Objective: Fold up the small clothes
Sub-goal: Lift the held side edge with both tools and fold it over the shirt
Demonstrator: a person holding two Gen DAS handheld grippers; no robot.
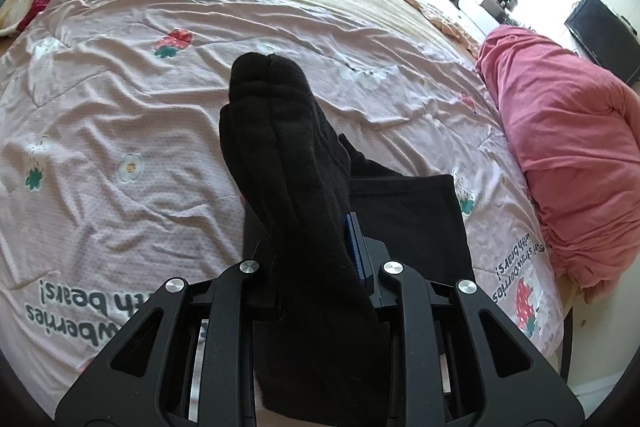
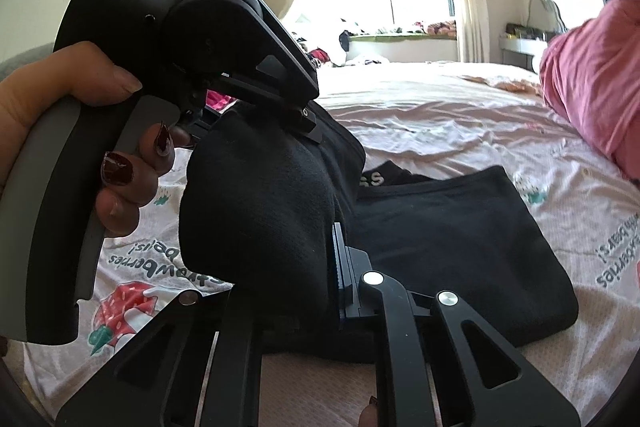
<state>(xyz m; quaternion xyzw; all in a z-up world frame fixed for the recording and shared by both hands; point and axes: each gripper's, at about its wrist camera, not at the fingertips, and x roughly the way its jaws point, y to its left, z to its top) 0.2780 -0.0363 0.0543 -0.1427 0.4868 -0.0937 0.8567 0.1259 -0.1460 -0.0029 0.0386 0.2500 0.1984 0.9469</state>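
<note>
- Left wrist view: the left hand-held gripper [image 1: 316, 259] is clamped on a black sock [image 1: 280, 155], which is bunched between its jaws and rises away from the camera above the bed [image 1: 120, 99]. Under it lies a flat black garment [image 1: 420, 223] on the pink strawberry-print cover. A heap of pink bedding [image 1: 560, 147] sits at the right edge.
- Right wrist view: the right hand-held gripper [image 2: 316, 291] is closed on the near end of the same black sock [image 2: 260, 203]; the left hand-held gripper [image 2: 296, 115], held in a hand [image 2: 80, 131] with dark-painted nails, grips its far end. The flat black garment [image 2: 460, 239] lies just beside it, with white lettering partly showing.
- Step, as I judge it: mid-fold, the sock lifted between both grippers. Next, the two ends must be brought together and the sock laid flat without it twisting.
- Hard to tell: whether this is one sock or a pair; the left jaw pads are buried in cloth.
</note>
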